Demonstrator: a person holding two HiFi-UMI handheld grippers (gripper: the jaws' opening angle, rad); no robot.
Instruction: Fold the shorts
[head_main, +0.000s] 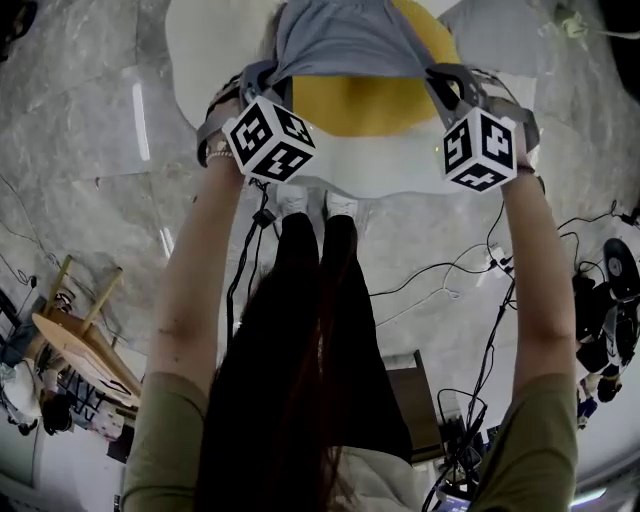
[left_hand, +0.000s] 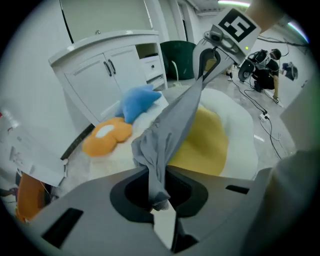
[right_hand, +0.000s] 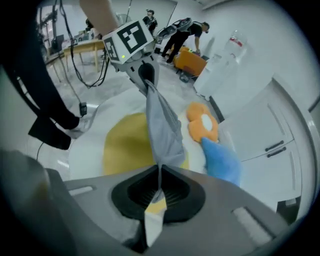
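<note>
1. The left gripper (left_hand: 157, 200) is clamped on a bunched corner of the grey fabric shorts (left_hand: 170, 130). The cloth is seen pinched between its jaws in the left gripper view.
2. The right gripper (right_hand: 157, 192) is likewise closed on the opposite corner, where only a thin edge of cloth is caught between its jaws.
3. In the head view the shorts are stretched between the two grippers. The left one is at the 9 o'clock end and the right one at the 3 o'clock end, and the rest of the garment runs toward 12 o'clock.
4. The shorts are held in the air above a white egg-shaped mat (head_main: 400, 170), whose round yellow middle shows at 6 o'clock of the cloth.
5. The step in hand is judged to be laying the garment out for the fold.
   - Both grips should be held firm and the gripped edge drawn taut and level.
   - The two ends should be lowered evenly, so that the cloth lands flat.
   - The bunching at the left corner may leave a crease.
6. An orange flower-shaped plush toy (left_hand: 105, 135) and a blue star-shaped plush toy (left_hand: 137, 100) lie at 10 o'clock of the shorts in the left gripper view. The cloth is best set down clear of them.
</note>
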